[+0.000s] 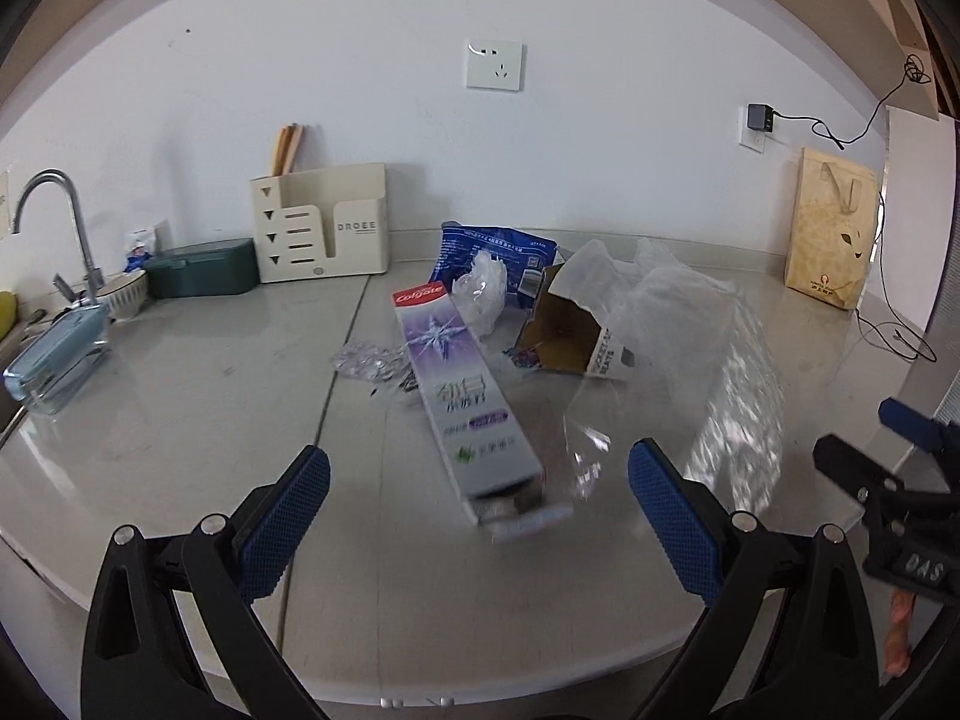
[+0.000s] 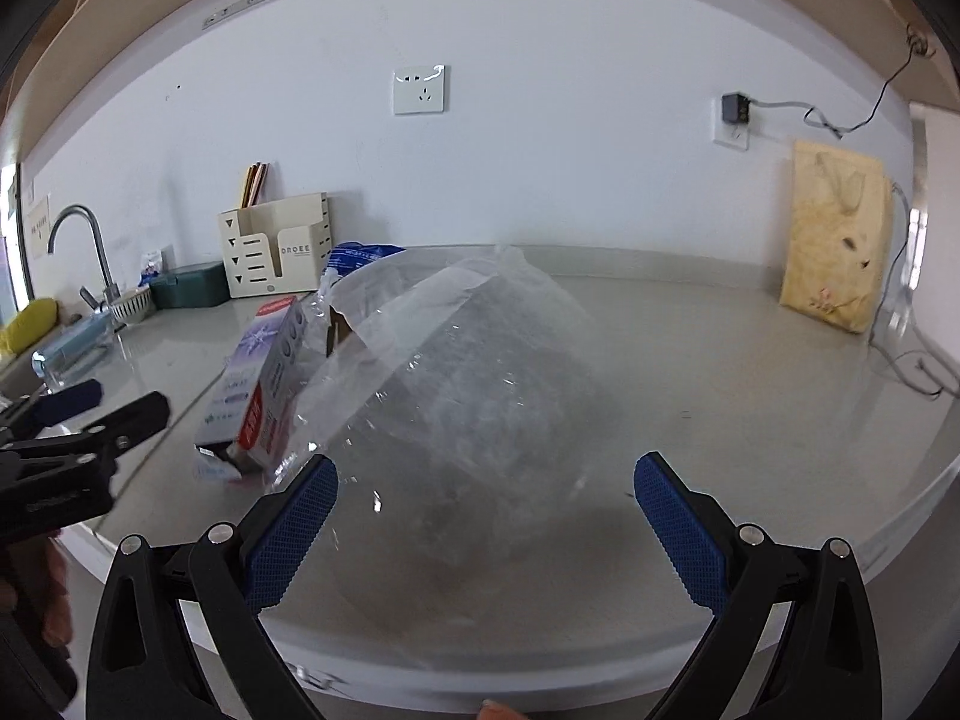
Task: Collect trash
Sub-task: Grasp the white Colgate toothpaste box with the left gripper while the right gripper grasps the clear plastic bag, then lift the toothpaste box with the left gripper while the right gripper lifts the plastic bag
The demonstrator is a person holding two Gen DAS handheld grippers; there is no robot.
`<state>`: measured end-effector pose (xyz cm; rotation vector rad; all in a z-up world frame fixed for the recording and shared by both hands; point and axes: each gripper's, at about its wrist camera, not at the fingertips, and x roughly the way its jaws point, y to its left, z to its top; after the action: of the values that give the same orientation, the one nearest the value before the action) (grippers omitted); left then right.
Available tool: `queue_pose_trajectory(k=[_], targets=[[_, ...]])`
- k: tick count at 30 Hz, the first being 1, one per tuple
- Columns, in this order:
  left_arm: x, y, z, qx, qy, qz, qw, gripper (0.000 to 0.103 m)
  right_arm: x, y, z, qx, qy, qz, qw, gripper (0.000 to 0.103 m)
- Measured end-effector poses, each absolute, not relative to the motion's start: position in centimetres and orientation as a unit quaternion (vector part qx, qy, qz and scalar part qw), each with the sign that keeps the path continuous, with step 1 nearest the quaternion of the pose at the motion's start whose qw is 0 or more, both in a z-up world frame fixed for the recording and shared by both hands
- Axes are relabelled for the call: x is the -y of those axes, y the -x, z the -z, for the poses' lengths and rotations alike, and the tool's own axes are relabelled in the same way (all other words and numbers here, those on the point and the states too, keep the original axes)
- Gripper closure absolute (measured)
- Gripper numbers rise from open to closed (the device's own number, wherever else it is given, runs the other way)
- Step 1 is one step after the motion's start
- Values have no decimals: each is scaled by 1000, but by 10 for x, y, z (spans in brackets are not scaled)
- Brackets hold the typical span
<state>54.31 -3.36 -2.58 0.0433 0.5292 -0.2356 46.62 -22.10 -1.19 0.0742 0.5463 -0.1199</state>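
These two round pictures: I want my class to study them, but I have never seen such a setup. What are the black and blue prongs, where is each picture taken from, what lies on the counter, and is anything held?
A person holds a two-finger tool in each hand; each carries a wide-angle camera looking along its fingers. One picture looks out from the left gripper, the other from the right gripper. Both are open and hold nothing. On the counter lie a toothpaste box, a clear plastic bag, an open cardboard box, a blue packet and crumpled wrappers.
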Motion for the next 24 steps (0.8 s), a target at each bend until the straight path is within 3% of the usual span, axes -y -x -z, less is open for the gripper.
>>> queue_pose_trajectory(k=[7,13,14,16,17,24], targets=[[61,-624,41,-328,-16,116,937,5,217,-512,16,-275,-39,63,959,3],[66,-671,70,-426,20,126,896,32,213,-531,22,-278,-54,51,958,3],[67,-677,76,-443,23,126,887,44,212,-535,23,-280,-60,44,957,3],[67,-682,80,-445,28,136,885,47,209,-543,27,-283,-65,40,956,3],[66,-682,80,-441,30,134,887,54,207,-546,28,-285,-63,40,956,3],[48,-665,61,-390,44,129,911,57,200,-564,42,-301,-39,75,950,5]])
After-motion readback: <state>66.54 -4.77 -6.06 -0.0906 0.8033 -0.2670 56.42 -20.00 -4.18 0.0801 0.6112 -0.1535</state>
